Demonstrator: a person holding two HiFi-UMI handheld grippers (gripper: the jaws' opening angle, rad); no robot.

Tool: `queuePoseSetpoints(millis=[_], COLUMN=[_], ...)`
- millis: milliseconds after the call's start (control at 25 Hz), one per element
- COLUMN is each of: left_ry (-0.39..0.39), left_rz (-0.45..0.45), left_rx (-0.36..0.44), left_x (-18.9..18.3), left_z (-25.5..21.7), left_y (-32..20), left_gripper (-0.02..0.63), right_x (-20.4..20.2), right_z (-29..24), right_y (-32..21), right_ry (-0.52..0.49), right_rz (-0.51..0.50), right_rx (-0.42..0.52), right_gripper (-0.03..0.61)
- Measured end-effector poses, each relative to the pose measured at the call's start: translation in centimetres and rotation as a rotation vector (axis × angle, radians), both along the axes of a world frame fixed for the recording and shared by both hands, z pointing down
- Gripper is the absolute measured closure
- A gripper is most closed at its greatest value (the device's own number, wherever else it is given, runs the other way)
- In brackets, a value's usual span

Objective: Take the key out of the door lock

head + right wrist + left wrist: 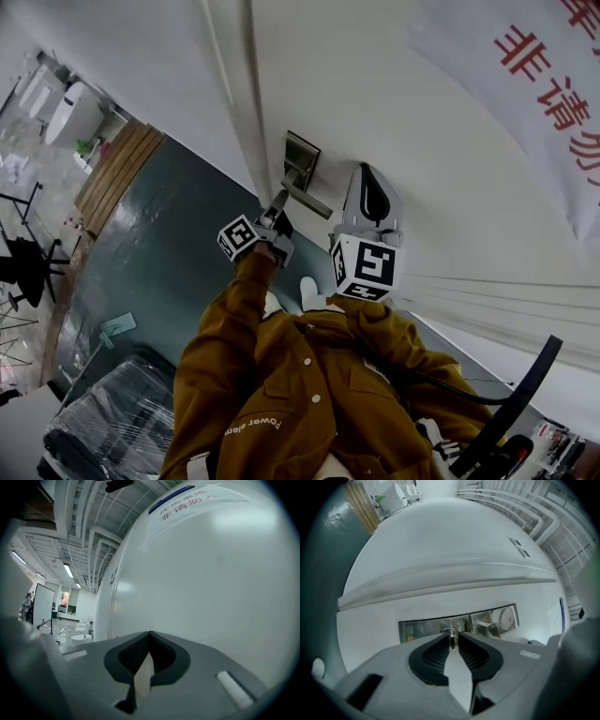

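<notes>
The small metal key [451, 637] sticks out of the steel lock plate [422, 627] on the white door [394, 122]. My left gripper [453, 639] is right at the plate with the key between its fingertips. A thin gap shows on each side of the key, so the pads do not press on it. In the head view my left gripper [278, 214] sits just under the lock plate [301, 153], beside the lever handle [307, 198]. My right gripper [368, 187] rests near the door to the right, shut and empty; its jaws [149, 637] meet at the tips.
The door frame [246, 103] runs up the left of the lock. A white notice with red print [534, 84] hangs on the door at upper right. Below are the person's brown jacket [300, 394], a dark strap [525, 394] and a wrapped black case [122, 417].
</notes>
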State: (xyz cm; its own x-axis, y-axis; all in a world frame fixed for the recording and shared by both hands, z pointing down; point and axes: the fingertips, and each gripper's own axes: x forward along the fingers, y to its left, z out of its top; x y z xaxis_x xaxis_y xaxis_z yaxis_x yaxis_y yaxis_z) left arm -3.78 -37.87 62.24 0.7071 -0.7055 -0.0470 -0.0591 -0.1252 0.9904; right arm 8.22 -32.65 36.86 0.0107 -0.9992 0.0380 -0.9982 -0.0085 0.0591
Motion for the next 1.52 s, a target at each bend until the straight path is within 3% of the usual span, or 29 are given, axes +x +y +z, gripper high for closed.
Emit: queuePoseSetpoints(millis=[80,360,720,1040,1240,1400,1520], left_ry=[0.004,0.065,0.046,0.015,-0.223,-0.472,-0.631], left_rz=[-0.008,0.009,0.042,0.1,0.07,0.04,0.006], left_rx=[-0.003,-0.006,-0.044,0.043,0.148,0.348,0.502], left_x=[-0.1,0.3,0.1,-2.5,-6.0,-7.5,-7.8], left_z=[0.1,-0.2,0.2,-2.1,-4.6,-10.2,-14.3], left_y=[0.0,0.1,0.2,5.3,9.7,12.6,13.7], left_gripper=[0.588,0.594,0.595,0.594,0.594,0.594,0.594], right_x=[0.0,0.2,0.3,0.2,0.0,-0.4,-1.9], right_z=[-0.1,-0.1,0.0,-0.1,0.2,-0.7,-1.1], right_y=[0.1,0.1,0.1,0.2,0.0,0.3,0.6], right_ry=[0.0,-0.002,-0.012,-0.004,-0.053,-0.065,-0.07], right_rz=[-0.002,-0.005,-0.008,-0.002,-0.041,-0.079,-0.187], right_rx=[0.0,0.004,-0.003,-0.003,0.003,0.03,0.044], right_gripper=[0.574,0.575,0.575,0.575,0.574,0.574,0.574])
